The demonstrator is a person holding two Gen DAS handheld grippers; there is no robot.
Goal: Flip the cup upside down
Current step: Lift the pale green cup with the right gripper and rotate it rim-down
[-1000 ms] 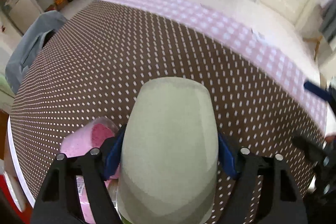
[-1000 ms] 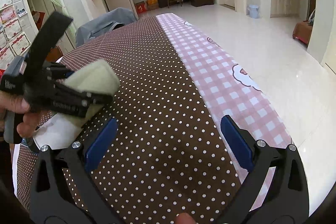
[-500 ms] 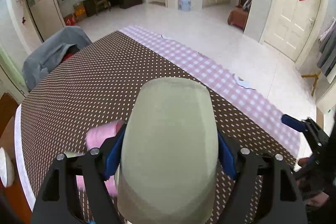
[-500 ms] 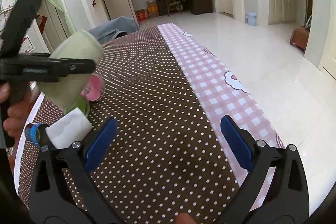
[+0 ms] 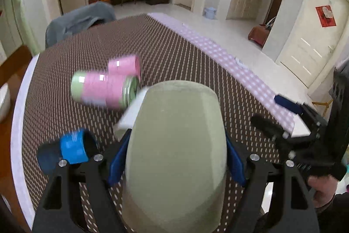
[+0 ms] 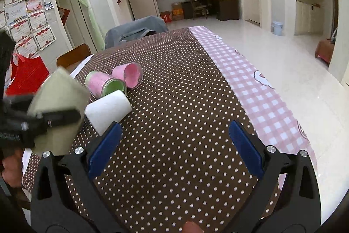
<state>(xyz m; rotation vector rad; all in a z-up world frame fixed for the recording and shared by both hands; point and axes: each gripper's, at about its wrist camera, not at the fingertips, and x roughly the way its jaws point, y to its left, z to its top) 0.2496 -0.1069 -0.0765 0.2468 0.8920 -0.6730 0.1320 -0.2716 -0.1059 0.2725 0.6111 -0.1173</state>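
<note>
My left gripper (image 5: 174, 158) is shut on a pale green cup (image 5: 174, 145), held in the air above the dotted table with its closed base pointing away from the camera. In the right wrist view the same cup (image 6: 59, 110) shows at the left, tilted, clamped in the left gripper (image 6: 54, 117). My right gripper (image 6: 174, 145) is open and empty above the brown dotted tablecloth (image 6: 174, 91). It also shows at the right of the left wrist view (image 5: 281, 113).
On the table lie a white cup (image 6: 108, 111), a pink-and-green cup (image 6: 104, 84) and a pink cup (image 6: 128, 74), all on their sides. A blue cup (image 5: 69, 151) lies near the left gripper. A grey-covered chair (image 6: 135, 32) stands at the far edge.
The left gripper has tilted upward with the green cup, so more of the room and the lying cups show. The right gripper has stayed open and nearly still.
</note>
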